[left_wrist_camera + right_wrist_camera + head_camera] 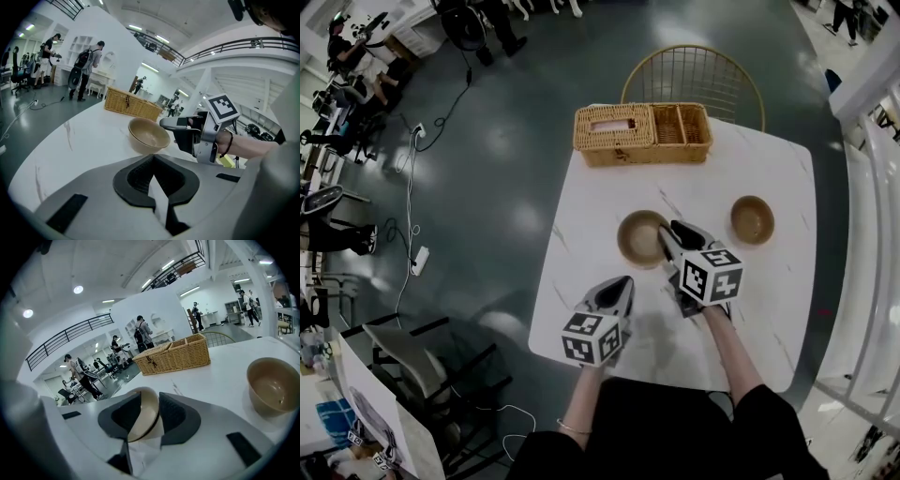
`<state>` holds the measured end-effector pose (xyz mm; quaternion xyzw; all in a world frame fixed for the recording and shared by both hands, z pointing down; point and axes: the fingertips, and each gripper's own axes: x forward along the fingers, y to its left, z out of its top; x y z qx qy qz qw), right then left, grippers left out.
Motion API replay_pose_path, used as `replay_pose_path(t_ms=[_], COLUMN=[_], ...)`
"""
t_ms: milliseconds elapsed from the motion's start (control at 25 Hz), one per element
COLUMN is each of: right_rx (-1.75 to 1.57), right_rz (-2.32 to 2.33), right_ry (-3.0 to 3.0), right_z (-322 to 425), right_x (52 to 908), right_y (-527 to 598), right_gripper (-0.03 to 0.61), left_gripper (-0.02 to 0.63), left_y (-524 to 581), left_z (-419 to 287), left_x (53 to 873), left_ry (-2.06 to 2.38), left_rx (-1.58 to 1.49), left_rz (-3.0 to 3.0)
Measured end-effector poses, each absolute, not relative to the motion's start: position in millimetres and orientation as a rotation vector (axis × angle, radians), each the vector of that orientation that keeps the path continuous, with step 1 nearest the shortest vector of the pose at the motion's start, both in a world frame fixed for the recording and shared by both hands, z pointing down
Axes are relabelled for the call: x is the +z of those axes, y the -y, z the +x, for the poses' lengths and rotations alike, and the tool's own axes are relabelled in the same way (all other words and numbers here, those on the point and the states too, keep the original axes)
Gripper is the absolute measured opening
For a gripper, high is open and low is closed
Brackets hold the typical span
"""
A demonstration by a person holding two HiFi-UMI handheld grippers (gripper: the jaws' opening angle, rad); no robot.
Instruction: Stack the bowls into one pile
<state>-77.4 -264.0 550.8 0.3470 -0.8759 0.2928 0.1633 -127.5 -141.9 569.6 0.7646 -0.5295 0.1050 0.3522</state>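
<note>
Bowls, two of them, small and brown, both upright on the white marble-look table (581, 234), on the person's side of the wicker basket (642, 133). Of these, the nearer bowl (639, 239) sits straight out from the basket's middle. The second bowl (752, 219) sits out past the basket's right end, well apart from the first. Not stacked yet.

Tools: the right gripper (671, 236) straddles the nearer bowl's rim on the side toward the second bowl, one jaw inside and one outside. Its jaws are parted and the pads are not pinching the wall. The left gripper (619, 284) has its jaws brought together with nothing in them; it is farther from the basket, toward the table's front edge.

Handling, my guess: rigid, thin-walled, light. The material is unclear, but the finish is smooth, so it is likely slippery and may chip if ceramic. A rim pinch looks like the only real hold, and the bowl would probably hang tilted from one side.

Around: a gold wire chair (694, 75) stands behind the basket. Nothing lies between the bowls. The basket stands well back; only the left gripper is close enough to brush.
</note>
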Motion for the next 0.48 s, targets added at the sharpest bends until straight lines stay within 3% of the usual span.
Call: replay_pose_path(t_ms=[200,480], right_rx=[0.847,1.048], right_rz=[1.025,1.025], right_ry=[2.474,2.415], right_z=[-76,-77], right_x=[556,574], right_y=[267,265], right_gripper=[0.128,0.136], left_gripper=[0.014,0.014], left_y=[140,136], left_z=[-127,-130], left_x=[570,571], left_ry=[1.369,1.375], left_rx=[0.273,0.27], left_rz=[1.973,1.962])
